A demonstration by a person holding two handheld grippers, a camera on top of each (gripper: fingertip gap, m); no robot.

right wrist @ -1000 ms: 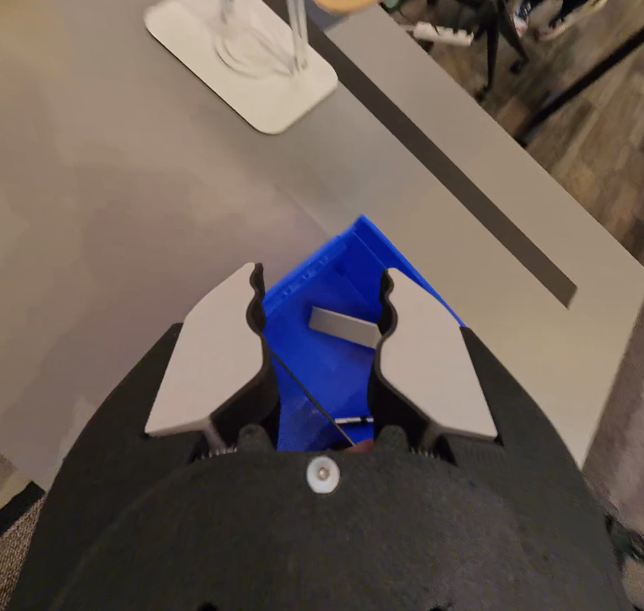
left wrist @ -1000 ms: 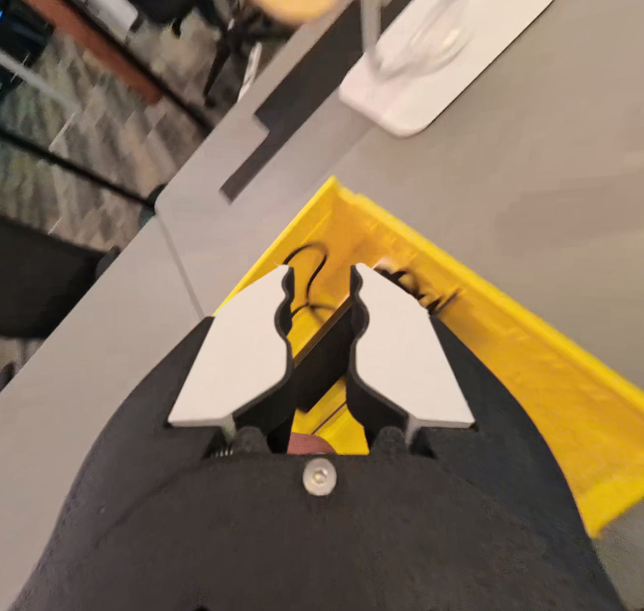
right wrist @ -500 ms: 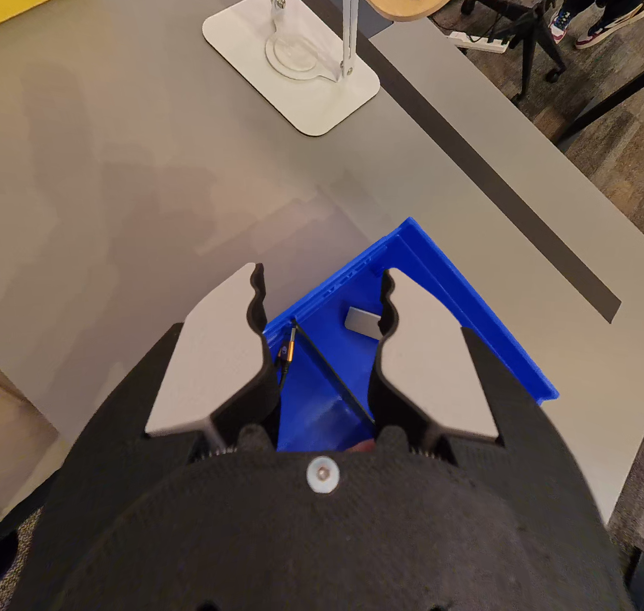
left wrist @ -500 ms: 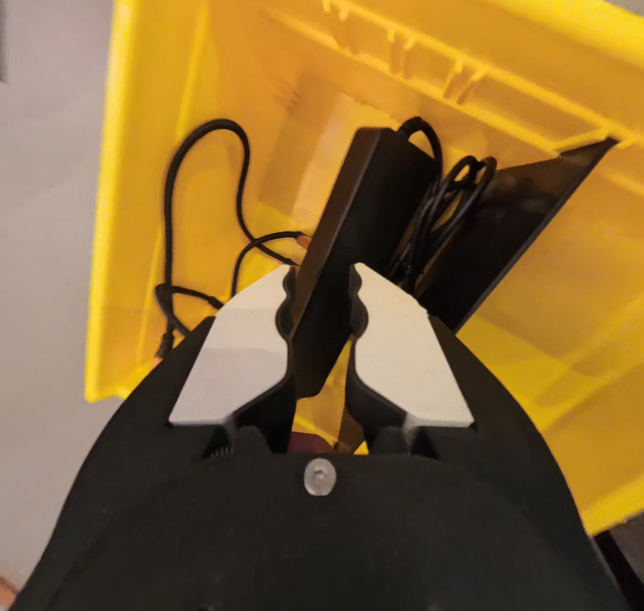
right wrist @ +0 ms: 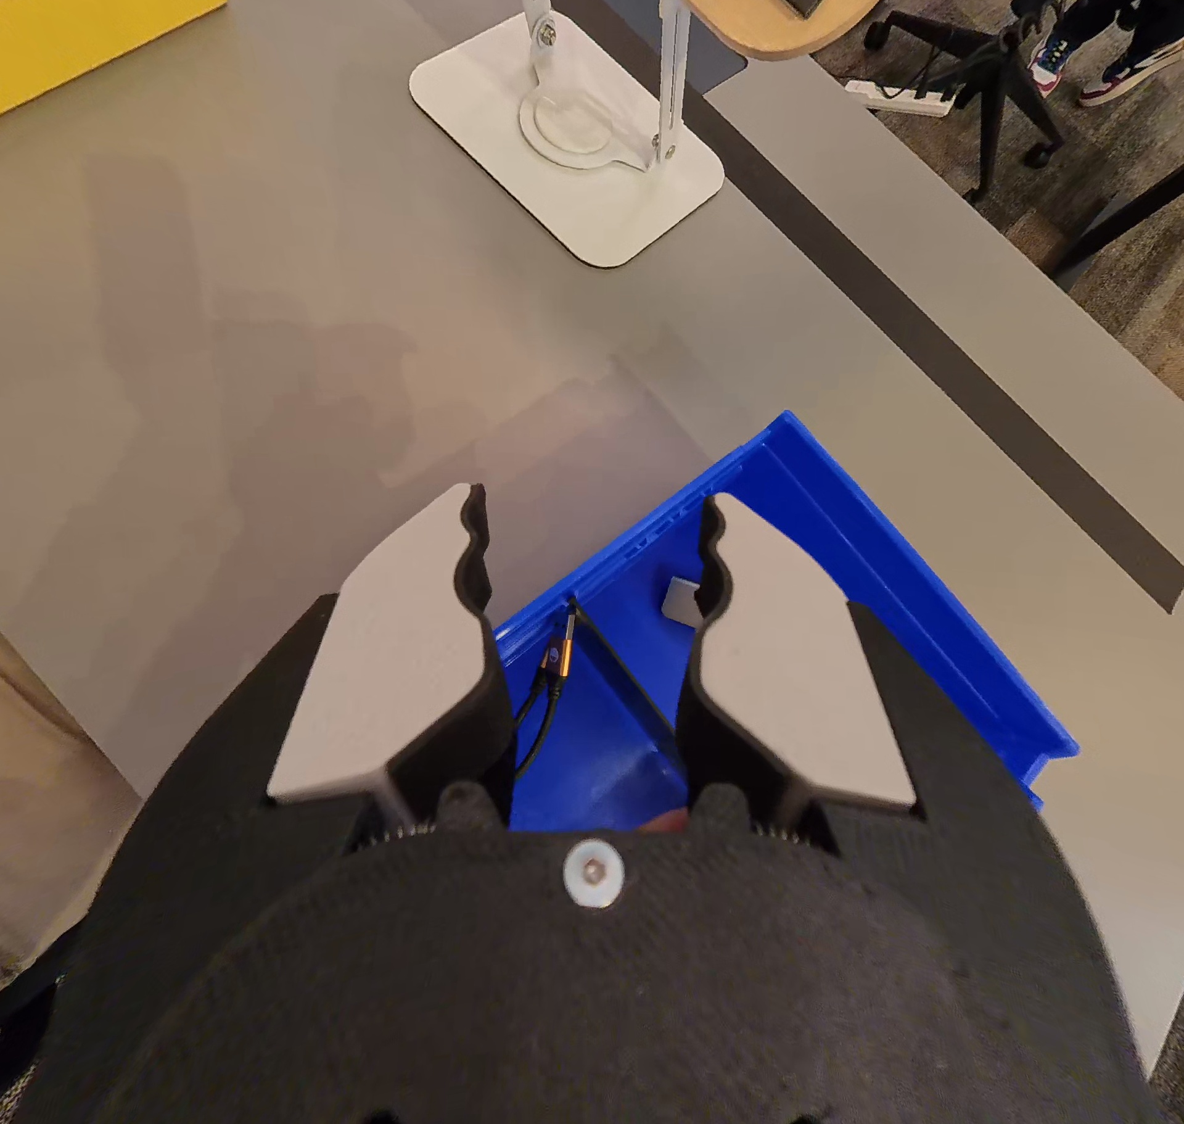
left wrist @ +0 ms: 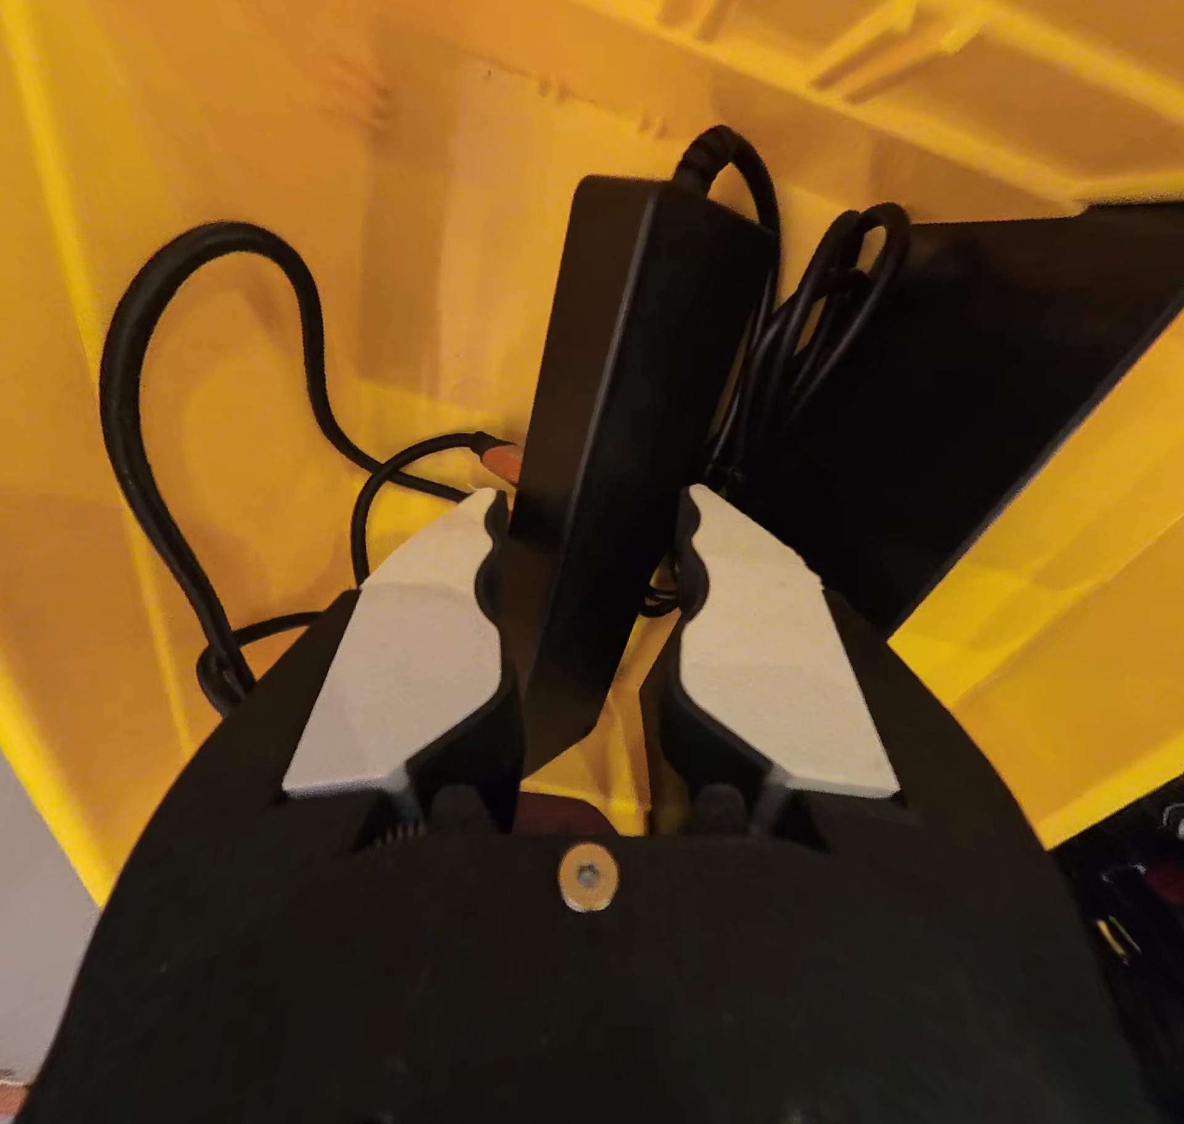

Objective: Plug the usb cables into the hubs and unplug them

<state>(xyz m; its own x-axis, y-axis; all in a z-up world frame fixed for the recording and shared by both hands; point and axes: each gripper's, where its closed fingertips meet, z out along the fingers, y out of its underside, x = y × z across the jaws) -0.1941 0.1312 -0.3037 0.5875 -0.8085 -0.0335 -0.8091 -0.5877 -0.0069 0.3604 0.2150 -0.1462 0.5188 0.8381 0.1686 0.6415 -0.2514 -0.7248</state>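
Note:
In the left wrist view, my left gripper (left wrist: 592,503) is down inside a yellow bin (left wrist: 256,100), jaws open. A black hub (left wrist: 641,356) stands on edge between the fingers; the left finger touches it and the right finger is clear of it. A thick black cable (left wrist: 128,388), an orange-tipped plug (left wrist: 500,455) and a coiled thin cable (left wrist: 826,298) lie around it. In the right wrist view, my right gripper (right wrist: 592,497) is open and empty above a blue bin (right wrist: 897,580), which holds a USB cable with an orange plug (right wrist: 557,651) and a small grey piece (right wrist: 679,600).
A black divider (left wrist: 993,388) leans in the yellow bin, and another divider (right wrist: 628,670) is in the blue bin. On the grey table stand a white stand base (right wrist: 576,151) and the yellow bin (right wrist: 96,16) at far left. A dark slot (right wrist: 961,356) runs along the table's right side. About 60 cm separates my left fingertips from my right.
My left gripper carried the hub down into the yellow bin and its jaws have now widened off it. The right gripper stayed open and drew back slightly over the blue bin.

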